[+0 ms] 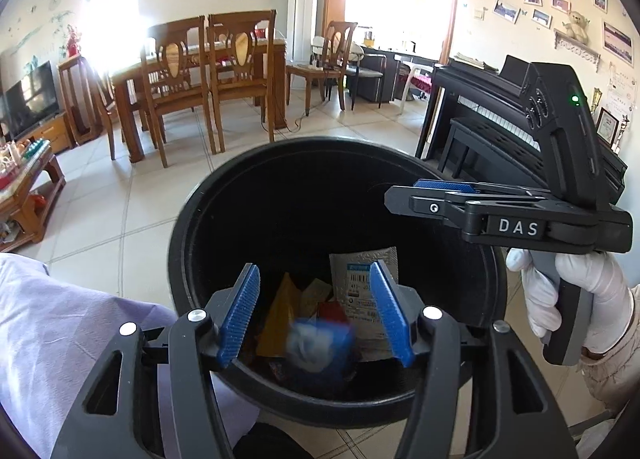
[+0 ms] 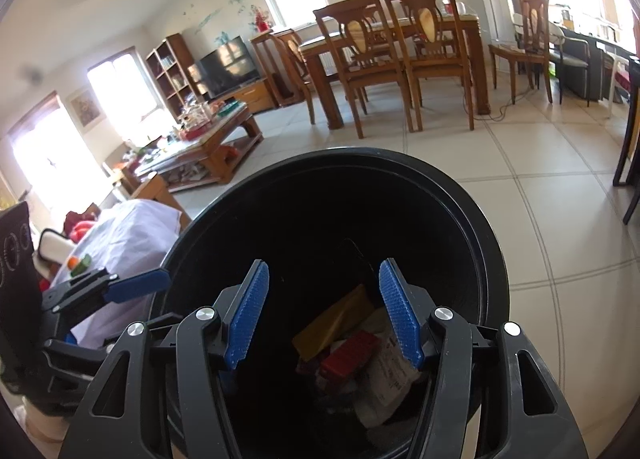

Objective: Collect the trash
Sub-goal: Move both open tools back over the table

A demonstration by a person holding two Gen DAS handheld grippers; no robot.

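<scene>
Now over the round black plastic bin | left gripper open, blurry blue-white scrap dropping in | right gripper open, empty | wrappers piled inside

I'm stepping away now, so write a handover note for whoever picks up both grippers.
Left gripper: open over the black bin, nothing pressed between its pads; a blurred blue-and-white piece shows between them, seemingly dropping in.
Right gripper: open and empty over the same bin, held in a white-gloved hand.
In the bin: a yellow wrapper, a red pack and a white labelled pouch.
Done: these pieces are binned.
Left: no loose trash visible from here; check the surroundings.
</scene>
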